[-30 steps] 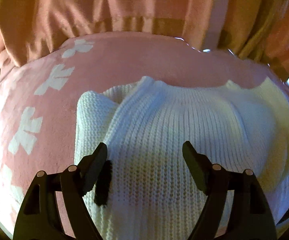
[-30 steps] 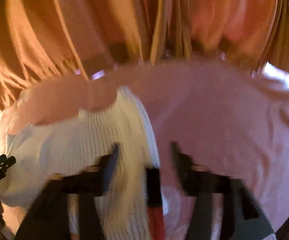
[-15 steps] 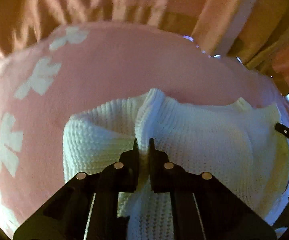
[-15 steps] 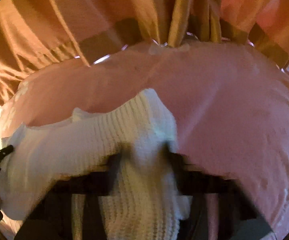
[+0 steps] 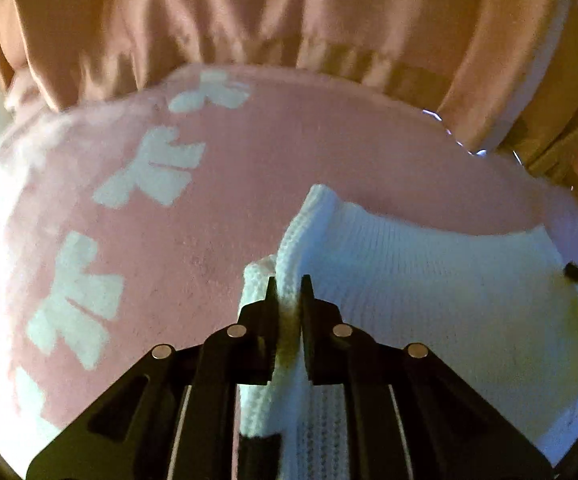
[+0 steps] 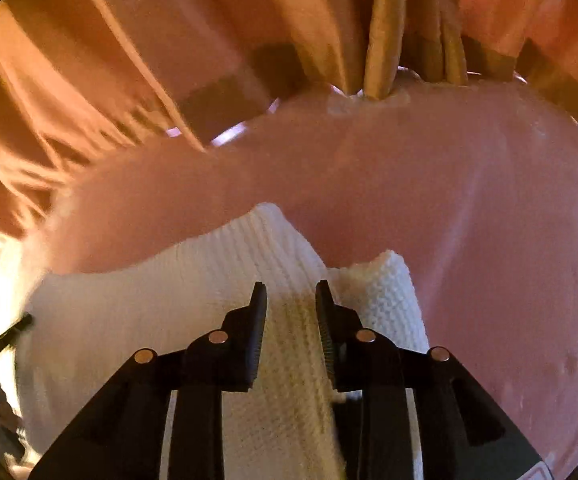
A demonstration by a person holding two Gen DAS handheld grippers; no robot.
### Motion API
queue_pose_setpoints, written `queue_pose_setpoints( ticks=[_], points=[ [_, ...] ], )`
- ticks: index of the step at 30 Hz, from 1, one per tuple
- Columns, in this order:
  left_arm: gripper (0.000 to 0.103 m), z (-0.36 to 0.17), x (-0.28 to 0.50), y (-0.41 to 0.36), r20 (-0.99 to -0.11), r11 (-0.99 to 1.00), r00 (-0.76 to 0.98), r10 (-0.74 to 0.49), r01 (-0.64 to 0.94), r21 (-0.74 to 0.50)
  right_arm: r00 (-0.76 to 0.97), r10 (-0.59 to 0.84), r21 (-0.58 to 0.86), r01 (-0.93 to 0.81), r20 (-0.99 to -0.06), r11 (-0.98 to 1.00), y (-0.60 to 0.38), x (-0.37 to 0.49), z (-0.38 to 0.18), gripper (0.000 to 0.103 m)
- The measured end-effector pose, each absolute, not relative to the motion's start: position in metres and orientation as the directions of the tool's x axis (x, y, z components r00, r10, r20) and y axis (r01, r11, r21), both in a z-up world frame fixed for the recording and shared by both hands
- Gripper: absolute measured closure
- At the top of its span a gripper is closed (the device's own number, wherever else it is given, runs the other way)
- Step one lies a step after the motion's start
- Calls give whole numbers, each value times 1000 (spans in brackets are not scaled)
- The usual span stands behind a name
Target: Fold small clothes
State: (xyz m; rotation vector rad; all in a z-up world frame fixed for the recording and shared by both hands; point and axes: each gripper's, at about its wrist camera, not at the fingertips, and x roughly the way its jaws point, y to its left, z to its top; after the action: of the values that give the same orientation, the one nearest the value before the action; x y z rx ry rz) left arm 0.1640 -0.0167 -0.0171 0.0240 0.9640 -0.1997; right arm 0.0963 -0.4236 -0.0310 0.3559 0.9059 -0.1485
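pinching hard now, the left gripper [image 5: 287, 286] has its jaws nearly pressed together on a raised ridge of the white knitted garment [image 5: 429, 280], the fold squeezed between the black pads; having snapped shut, they have just eased apart a touch with the knit clamped between them. in the left wrist view the garment spreads from centre out toward three o'clock, lying on a pink blanket [image 5: 217, 240] with white bow-like shapes running from seven o'clock up to eleven. a dark tip of the other tool pokes in at three o'clock.

over on the other side, the right gripper [image 6: 291, 292] has a thick band of the same garment [image 6: 137, 300] between its jaws, which have just been opening slightly; the ribbed pads sit against the knit on both sides, gripping it. the garment fills six to nine o'clock there, a folded corner poking up at four o'clock, the blanket [image 6: 469, 220] rising behind. orange curtain folds [image 6: 149, 60] hang across twelve o'clock in both views.
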Motion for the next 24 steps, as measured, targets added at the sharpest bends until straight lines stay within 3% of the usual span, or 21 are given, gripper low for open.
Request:
queue_pose_setpoints(
  ticks=[1, 3, 7, 11, 13, 14, 15, 16, 20, 24],
  points=[
    [84, -10, 156, -15, -807, 978, 566, -166, 196, -64, 622, 15, 221, 256, -782, 941, -418, 87, -18, 78],
    [51, 2, 138, -13, -779, 973, 599, -186, 222, -63, 636, 1, 178, 214, -772, 960, -402, 66, -3, 78],
    [51, -1, 113, -17, -784, 969, 606, -135, 247, 24, 474, -58, 27, 170, -878, 985, -380, 54, -50, 78],
    [51, -9, 103, -18, -806, 968, 578, -125, 250, 30, 540, -73, 30, 180, -839, 983, -376, 38, -31, 78],
    [50, -10, 97, -18, -807, 967, 581, -110, 249, 47, 581, -98, 26, 201, -808, 979, -378, 26, -16, 48],
    [43, -11, 94, -18, -809, 968, 579, -102, 244, 53, 572, -117, 12, 218, -812, 976, -381, 24, -17, 25],
    [30, -13, 92, -17, -811, 970, 578, -92, 237, 58, 539, -128, 2, 235, -832, 972, -388, 24, -25, 24],
    [25, -16, 92, -14, -814, 971, 574, -83, 231, 64, 507, -128, 4, 250, -852, 968, -393, 23, -34, 24],
    [22, -35, 89, 1, -868, 976, 486, -104, 217, 5, 438, -72, 57, 276, -896, 960, -405, 13, -66, 23],
    [21, -56, 83, 22, -897, 961, 352, -269, 162, -224, 462, -52, 80, 261, -885, 962, -408, 4, -70, 23]
  ],
)
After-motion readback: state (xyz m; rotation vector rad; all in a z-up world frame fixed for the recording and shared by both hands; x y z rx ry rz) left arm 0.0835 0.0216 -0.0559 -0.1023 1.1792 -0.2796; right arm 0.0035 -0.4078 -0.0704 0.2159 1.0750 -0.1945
